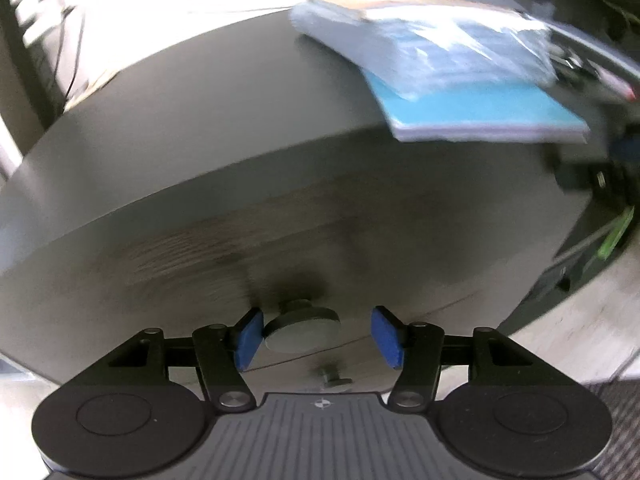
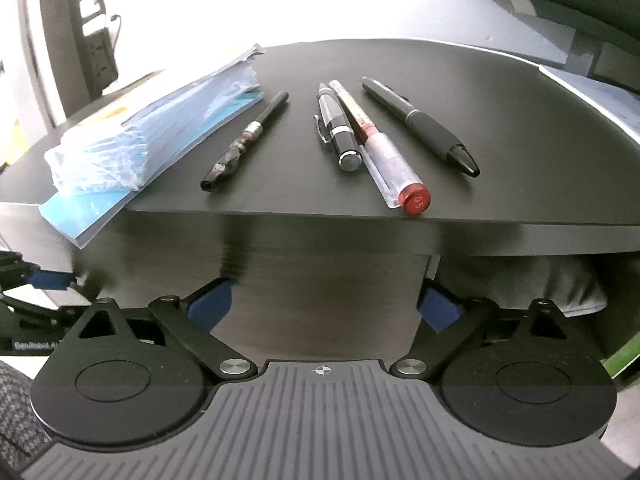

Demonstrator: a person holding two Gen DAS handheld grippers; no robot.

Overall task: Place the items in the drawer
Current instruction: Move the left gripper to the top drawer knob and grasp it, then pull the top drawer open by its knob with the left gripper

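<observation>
Step in hand, as I judge it: opening the drawer (image 1: pixel 280 240). It is shut. Left gripper (image 1: pixel 318 336) spread wide around the knob (image 1: pixel 302 326); left pad (image 1: pixel 248 338) touches or nearly touches it, right pad apart. Next move needs the jaws closed on the knob, then a straight pull.

Right gripper (image 2: pixel 324 304) released, empty, low before the cabinet front.

Items wait on top: four pens (image 2: pixel 348 132) side by side, red pen (image 2: pixel 384 148) at the very edge. Book (image 2: pixel 132 148) with plastic bag (image 2: pixel 108 152) overhangs the edge above the drawer; could snag or slide.
</observation>
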